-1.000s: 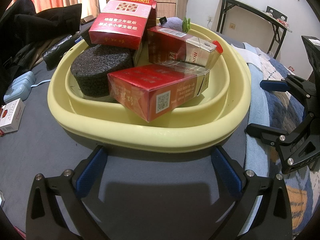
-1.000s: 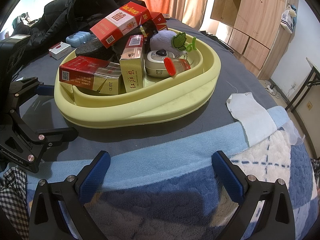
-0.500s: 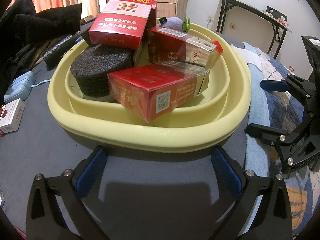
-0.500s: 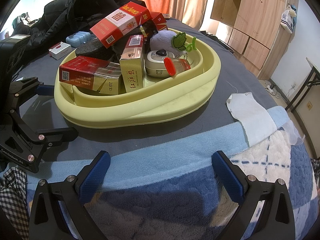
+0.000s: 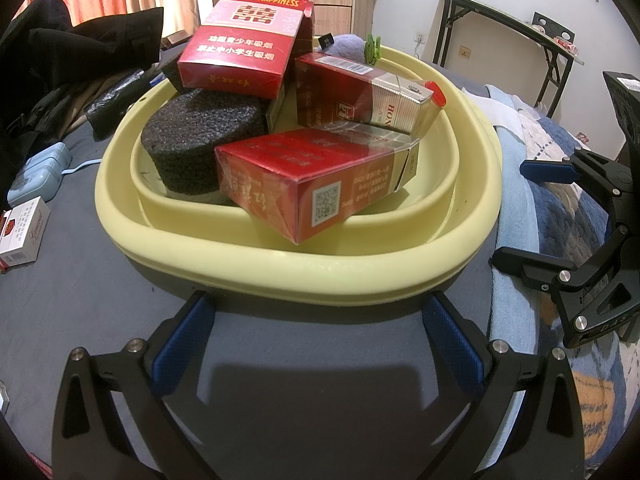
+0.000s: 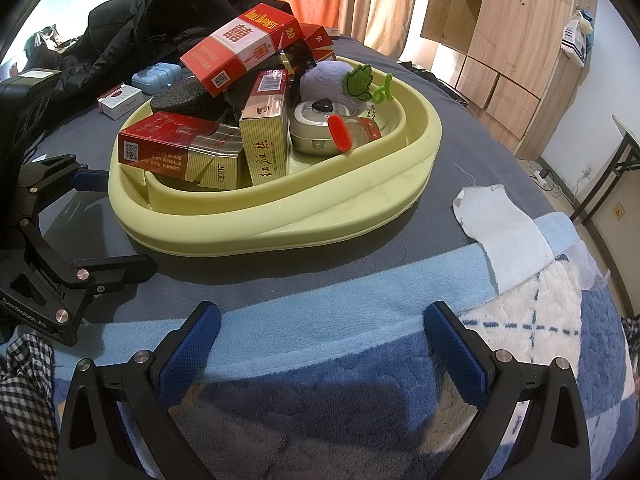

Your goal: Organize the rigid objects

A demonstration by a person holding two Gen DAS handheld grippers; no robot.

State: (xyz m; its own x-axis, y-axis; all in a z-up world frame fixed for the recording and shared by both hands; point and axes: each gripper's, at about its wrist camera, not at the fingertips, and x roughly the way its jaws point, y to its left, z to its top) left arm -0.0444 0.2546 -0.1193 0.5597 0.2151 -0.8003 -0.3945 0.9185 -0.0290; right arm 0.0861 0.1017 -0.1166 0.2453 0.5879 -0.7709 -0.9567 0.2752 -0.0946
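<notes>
Glossy red cardboard cartons [image 5: 320, 184] and a coarse black foam disc [image 5: 200, 128] fill the smooth oval yellow basin [image 5: 304, 272] on the bed, both tongs [image 5: 316, 340] [image 6: 316, 344] spread wide, empty, level before it.

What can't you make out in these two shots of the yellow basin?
- Basin floor: both views, covered by piled cigarette packs.
- Black foam block underside: left wrist view, hidden behind the basin wall.
- White cigarette pack: left wrist view, cut off by the edge.
- Plush toy body: right wrist view, behind the round case.
</notes>
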